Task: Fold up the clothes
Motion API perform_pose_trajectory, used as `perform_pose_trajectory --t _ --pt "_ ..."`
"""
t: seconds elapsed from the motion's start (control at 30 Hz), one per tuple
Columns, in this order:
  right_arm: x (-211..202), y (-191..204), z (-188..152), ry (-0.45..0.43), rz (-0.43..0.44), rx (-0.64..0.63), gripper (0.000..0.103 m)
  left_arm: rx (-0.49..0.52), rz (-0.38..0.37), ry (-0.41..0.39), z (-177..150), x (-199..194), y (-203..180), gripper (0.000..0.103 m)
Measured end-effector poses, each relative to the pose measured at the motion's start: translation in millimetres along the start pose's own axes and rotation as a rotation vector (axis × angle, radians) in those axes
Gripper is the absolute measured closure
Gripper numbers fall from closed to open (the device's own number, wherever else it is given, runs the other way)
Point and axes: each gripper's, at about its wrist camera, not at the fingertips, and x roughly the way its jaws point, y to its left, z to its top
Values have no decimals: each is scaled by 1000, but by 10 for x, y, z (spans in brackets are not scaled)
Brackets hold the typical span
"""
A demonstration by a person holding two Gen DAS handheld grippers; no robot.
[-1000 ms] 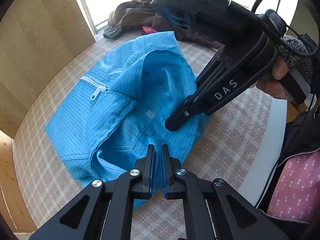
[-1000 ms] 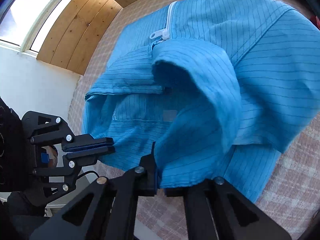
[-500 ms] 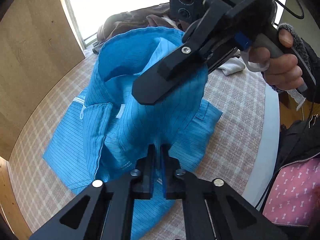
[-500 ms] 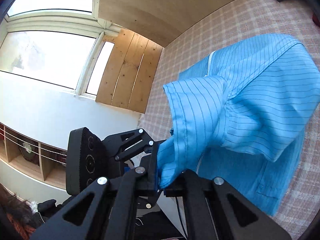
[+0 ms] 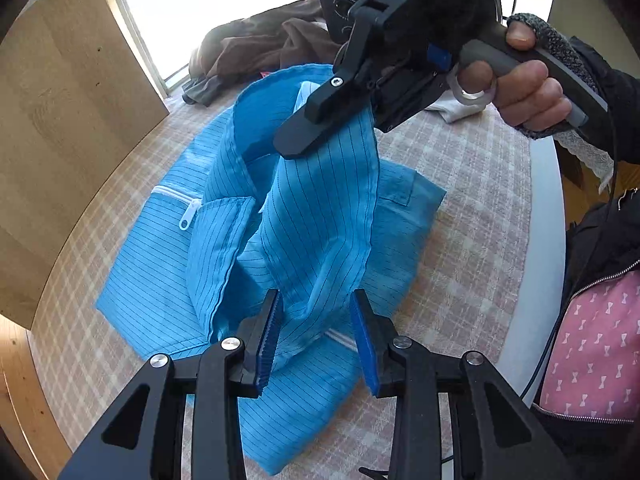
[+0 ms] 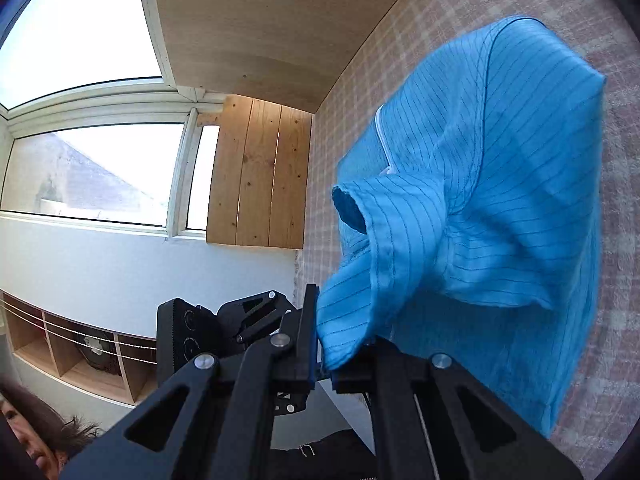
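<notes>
Fabric of the blue jacket (image 5: 320, 216) now hangs free between the left gripper (image 5: 316, 336) pads: half a second ago those jaws were pinched shut on it, and they are opening, with cloth between them but no longer pressed. The right gripper (image 6: 322, 364) has risen since a second ago and now holds a hem edge up off the table (image 5: 472, 216), jaws nearly closed on the cloth. So the hold passes to one claw alone, and I judge the lifted flap is ready to be carried over and laid down as the next fold, while the left is free to take a new spot.

The jacket mostly lies on the checked table, zipper (image 5: 188, 216) on its left side in the left wrist view, with only the raised flap in the air.

Count: one blue jacket in work, two grippers, one visible hand (image 5: 516, 92) on the right grip, one pile of brown clothes (image 5: 256, 52) at the table's far edge by the window, and one small white item (image 5: 456, 110) near it
</notes>
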Motion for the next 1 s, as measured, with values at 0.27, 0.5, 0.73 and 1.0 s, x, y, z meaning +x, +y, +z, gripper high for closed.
perform_pose_trajectory --t 0.27,0.5,0.73,1.0 --pt "-69 2 6 5 -8 -36 97 -110 35 -40 -149 -221 239 102" --pt "-340 -304 82 -150 -10 21 100 -194 31 -139 -395 -576 284 102" --pt "-182 -380 -96 -49 -196 -11 96 -66 18 -21 -605 -325 -20 98" --pt "-526 -8 -406 20 -384 -137 77 -63 27 -50 -547 -646 -44 87"
